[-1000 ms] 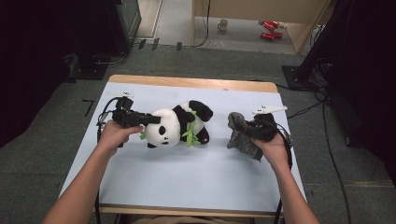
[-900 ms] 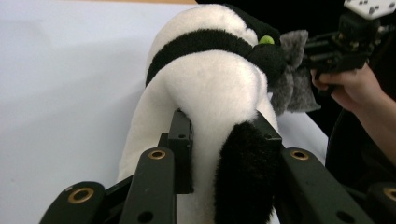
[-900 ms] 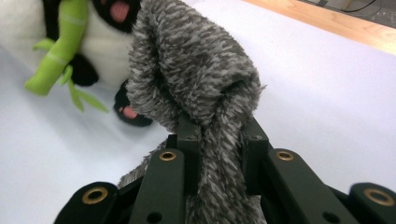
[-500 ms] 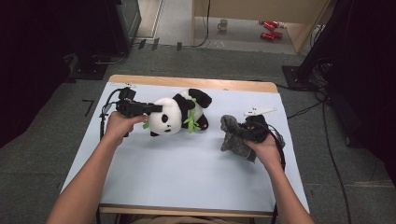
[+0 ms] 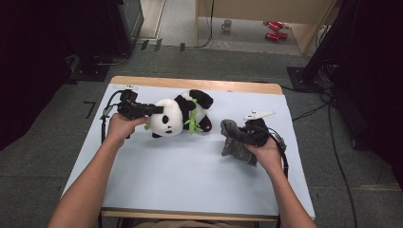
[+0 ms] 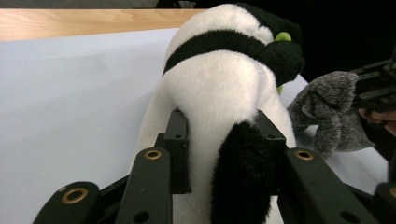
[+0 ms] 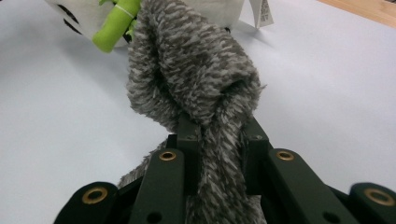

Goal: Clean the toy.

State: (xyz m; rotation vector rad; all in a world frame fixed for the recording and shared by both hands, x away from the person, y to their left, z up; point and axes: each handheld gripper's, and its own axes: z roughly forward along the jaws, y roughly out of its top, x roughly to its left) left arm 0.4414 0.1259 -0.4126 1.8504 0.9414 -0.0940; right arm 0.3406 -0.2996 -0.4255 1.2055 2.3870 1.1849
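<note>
Where carpet spreads — pale-blue table top [image 5: 190,166]

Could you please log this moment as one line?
left hand-held gripper: on panda, jaws just opening | right hand-held gripper: shut on grey plush | both on table

The plush panda [image 5: 178,115] lies left of the furry cloth [image 5: 234,141] on the table [image 5: 190,175].
</note>
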